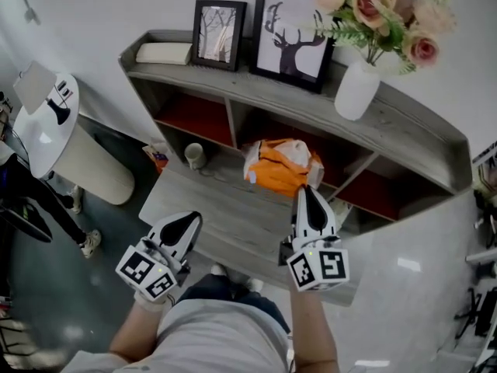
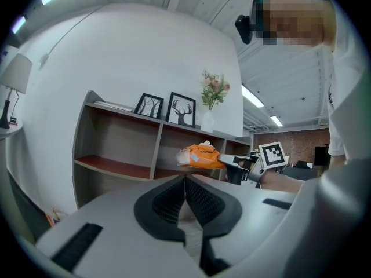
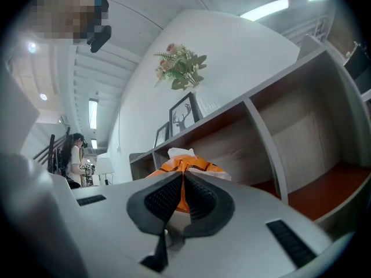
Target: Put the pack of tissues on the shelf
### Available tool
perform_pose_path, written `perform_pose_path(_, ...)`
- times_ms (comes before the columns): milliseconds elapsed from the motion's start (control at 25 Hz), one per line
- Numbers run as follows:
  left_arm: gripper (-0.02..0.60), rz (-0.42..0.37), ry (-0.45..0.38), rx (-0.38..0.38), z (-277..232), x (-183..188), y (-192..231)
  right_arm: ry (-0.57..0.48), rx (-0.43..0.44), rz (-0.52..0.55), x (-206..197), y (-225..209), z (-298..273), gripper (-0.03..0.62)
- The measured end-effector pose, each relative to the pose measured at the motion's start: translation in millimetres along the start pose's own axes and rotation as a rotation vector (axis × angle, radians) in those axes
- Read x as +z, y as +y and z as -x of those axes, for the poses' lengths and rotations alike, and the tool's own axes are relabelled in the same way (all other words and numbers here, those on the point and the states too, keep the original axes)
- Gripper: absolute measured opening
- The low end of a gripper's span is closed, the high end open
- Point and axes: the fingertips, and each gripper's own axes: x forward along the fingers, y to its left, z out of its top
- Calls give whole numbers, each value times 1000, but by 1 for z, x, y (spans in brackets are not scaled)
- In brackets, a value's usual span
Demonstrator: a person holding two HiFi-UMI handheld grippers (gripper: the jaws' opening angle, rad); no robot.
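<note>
The orange pack of tissues with white tissue at its top is at the mouth of the shelf's middle compartment. My right gripper points at the pack's near right corner. In the right gripper view its jaws are closed, with orange film showing between the pads. In the left gripper view the pack hangs at the tip of the right gripper, in front of the shelf. My left gripper is shut and holds nothing; it hovers low at the left over the grey table, with jaws meeting.
Two framed pictures, a flat book and a white vase of flowers stand on the shelf top. A cup sits in the lower left compartment. A white lamp stands at far left.
</note>
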Motion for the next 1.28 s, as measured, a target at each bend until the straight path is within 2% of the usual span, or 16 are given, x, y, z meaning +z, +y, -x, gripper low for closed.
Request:
perform_pose_path(400,17,-7,-6,8,-6,14,40,22,-96,40,-4,-15,-64,23)
perform_pose_path(720,17,5,-14,48,1,16,69,116,-173,49,-40,-30,-106,23)
perform_pose_path(1040,17,33,0,104,14,6,92,203,-238,66,-78,-41,-123,25)
perform_pose_path(1280,17,37,6,110,14,4,97,218,-228,57,-88,-40,-124,26)
